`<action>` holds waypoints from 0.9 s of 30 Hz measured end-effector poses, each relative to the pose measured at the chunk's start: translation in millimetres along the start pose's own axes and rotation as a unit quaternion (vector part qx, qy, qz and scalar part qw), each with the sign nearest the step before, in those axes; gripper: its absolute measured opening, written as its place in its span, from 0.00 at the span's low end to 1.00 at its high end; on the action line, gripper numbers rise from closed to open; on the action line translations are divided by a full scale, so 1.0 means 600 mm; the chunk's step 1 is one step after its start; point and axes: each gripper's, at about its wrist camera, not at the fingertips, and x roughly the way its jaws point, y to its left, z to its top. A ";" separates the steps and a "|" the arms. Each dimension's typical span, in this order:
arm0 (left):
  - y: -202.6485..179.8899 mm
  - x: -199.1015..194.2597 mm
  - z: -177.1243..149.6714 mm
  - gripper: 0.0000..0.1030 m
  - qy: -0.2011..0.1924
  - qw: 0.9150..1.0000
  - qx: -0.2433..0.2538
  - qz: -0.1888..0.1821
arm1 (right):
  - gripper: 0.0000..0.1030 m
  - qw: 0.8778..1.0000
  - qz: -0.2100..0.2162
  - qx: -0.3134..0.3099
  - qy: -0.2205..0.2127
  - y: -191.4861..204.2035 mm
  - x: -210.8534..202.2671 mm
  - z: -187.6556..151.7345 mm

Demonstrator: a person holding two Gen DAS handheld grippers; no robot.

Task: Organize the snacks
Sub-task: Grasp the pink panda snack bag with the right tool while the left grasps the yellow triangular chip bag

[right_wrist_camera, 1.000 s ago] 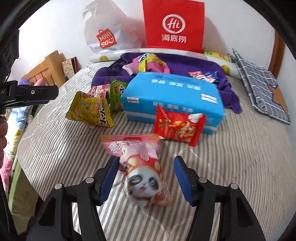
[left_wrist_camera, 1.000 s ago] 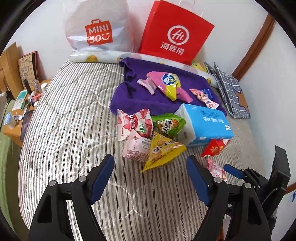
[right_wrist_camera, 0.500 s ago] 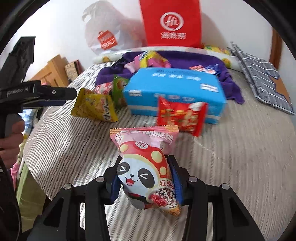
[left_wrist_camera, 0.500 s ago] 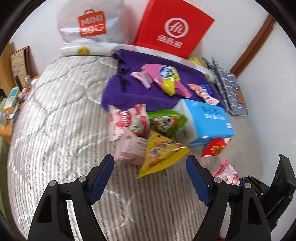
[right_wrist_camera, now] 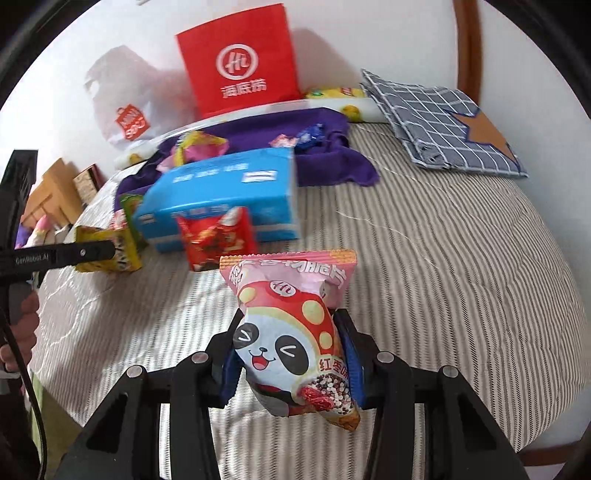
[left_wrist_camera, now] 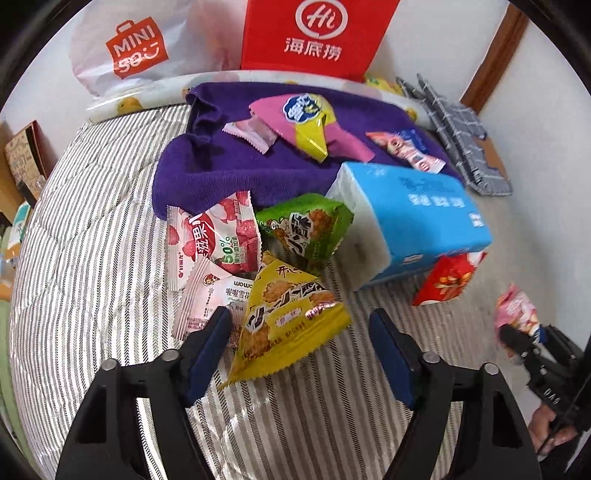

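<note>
My left gripper (left_wrist_camera: 299, 350) hovers low over the striped bed, jaws closing around a yellow triangular snack packet (left_wrist_camera: 288, 325). Its pads do not press on the packet. Beside it lie a pale pink packet (left_wrist_camera: 207, 295), a strawberry packet (left_wrist_camera: 214, 236) and a green packet (left_wrist_camera: 306, 225). My right gripper (right_wrist_camera: 291, 362) is shut on a pink panda snack packet (right_wrist_camera: 295, 332), held upright above the bed. In the left wrist view that right gripper (left_wrist_camera: 528, 339) shows at the right edge with the panda snack packet (left_wrist_camera: 517, 310). A red packet (right_wrist_camera: 214, 240) leans on the blue tissue pack (right_wrist_camera: 221, 192).
A purple towel (left_wrist_camera: 221, 166) at the back carries several small packets. Behind it a red paper bag (left_wrist_camera: 314, 33) and a white plastic bag (left_wrist_camera: 136, 48) stand against the wall. A grey chequered cloth (right_wrist_camera: 443, 125) lies at the far right. A wooden bedside stand (right_wrist_camera: 51, 192) is at the left.
My right gripper shut on the panda packet, lifted it off the bed and carried it right. My left gripper came down towards the yellow packet, and its jaws narrowed a little.
</note>
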 end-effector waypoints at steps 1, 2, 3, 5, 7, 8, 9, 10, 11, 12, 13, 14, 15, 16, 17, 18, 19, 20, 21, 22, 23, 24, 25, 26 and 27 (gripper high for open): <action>-0.002 0.004 0.000 0.67 0.001 1.000 0.004 0.006 | 0.43 1.000 -0.001 0.003 0.002 -0.002 0.003 0.000; -0.005 0.006 0.000 0.65 0.002 1.000 0.010 0.015 | 0.43 1.000 -0.001 0.006 0.004 -0.005 0.007 -0.001; -0.009 0.008 -0.001 0.63 0.000 1.000 0.018 0.026 | 0.43 1.000 -0.001 0.007 0.006 -0.005 0.009 -0.001; -0.015 0.010 -0.001 0.51 -0.003 0.999 0.031 0.044 | 0.43 1.000 -0.003 0.006 0.006 -0.006 0.012 -0.003; -0.018 0.012 0.001 0.47 -0.001 0.998 0.038 0.043 | 0.43 1.000 -0.002 0.004 0.005 -0.005 0.013 -0.003; -0.018 0.011 0.001 0.45 -0.001 0.999 0.039 0.039 | 0.43 1.000 -0.001 0.005 0.004 -0.004 0.013 -0.004; -0.018 0.009 0.001 0.44 -0.001 0.999 0.039 0.035 | 0.43 1.000 -0.001 0.006 0.004 -0.003 0.013 -0.003; -0.019 0.008 0.001 0.42 -0.001 0.999 0.037 0.031 | 0.43 1.000 -0.001 0.006 0.003 -0.003 0.012 -0.004; -0.018 0.006 0.001 0.39 0.000 0.999 0.035 0.026 | 0.43 1.000 -0.002 0.006 0.003 -0.002 0.011 -0.004; -0.017 0.003 0.000 0.38 0.001 0.999 0.031 0.019 | 0.43 1.000 -0.002 0.006 0.001 -0.002 0.009 -0.004; -0.016 0.001 0.000 0.38 0.001 1.000 0.028 0.012 | 0.43 1.000 -0.001 0.006 0.000 -0.001 0.007 -0.004; -0.017 -0.002 -0.002 0.38 0.001 1.000 0.026 0.006 | 0.43 1.000 -0.002 0.006 -0.001 0.000 0.004 -0.003; -0.016 -0.006 -0.003 0.38 0.001 1.000 0.022 -0.003 | 0.43 1.000 -0.002 0.005 -0.002 0.001 0.003 -0.002; -0.016 -0.008 -0.005 0.38 0.000 1.000 0.020 -0.009 | 0.43 1.000 -0.003 0.004 -0.004 0.003 0.001 -0.001; -0.017 -0.012 -0.007 0.38 -0.001 1.000 0.019 -0.012 | 0.43 1.000 -0.004 0.003 -0.006 0.005 -0.002 -0.001; -0.018 -0.017 -0.009 0.38 -0.004 1.000 0.020 -0.014 | 0.43 1.000 -0.005 0.003 -0.006 0.007 -0.004 -0.001; -0.019 -0.022 -0.012 0.38 -0.006 1.000 0.021 -0.015 | 0.43 1.000 -0.006 0.003 -0.007 0.008 -0.006 -0.001; -0.020 -0.025 -0.014 0.38 -0.007 1.000 0.021 -0.017 | 0.43 1.000 -0.005 0.004 -0.008 0.010 -0.009 -0.001; -0.021 -0.030 -0.017 0.38 -0.009 1.000 0.021 -0.020 | 0.43 1.000 -0.005 0.004 -0.009 0.012 -0.010 0.000; -0.022 -0.035 -0.019 0.38 -0.010 0.999 0.022 -0.023 | 0.43 1.000 -0.006 0.005 -0.010 0.013 -0.012 0.001; -0.024 -0.042 -0.022 0.38 -0.013 0.999 0.022 -0.025 | 0.43 1.000 -0.007 0.005 -0.012 0.016 -0.015 0.002; -0.024 -0.046 -0.024 0.38 -0.015 0.999 0.022 -0.027 | 0.43 1.000 -0.008 0.006 -0.013 0.017 -0.017 0.003; -0.026 -0.053 -0.026 0.38 -0.018 0.999 0.023 -0.030 | 0.43 1.000 -0.009 0.005 -0.015 0.020 -0.021 0.004; -0.027 -0.058 -0.028 0.38 -0.020 0.999 0.023 -0.033 | 0.43 1.000 -0.011 0.004 -0.017 0.023 -0.024 0.005; -0.029 -0.064 -0.030 0.38 -0.022 0.999 0.023 -0.037 | 0.43 1.000 -0.012 0.004 -0.019 0.025 -0.028 0.007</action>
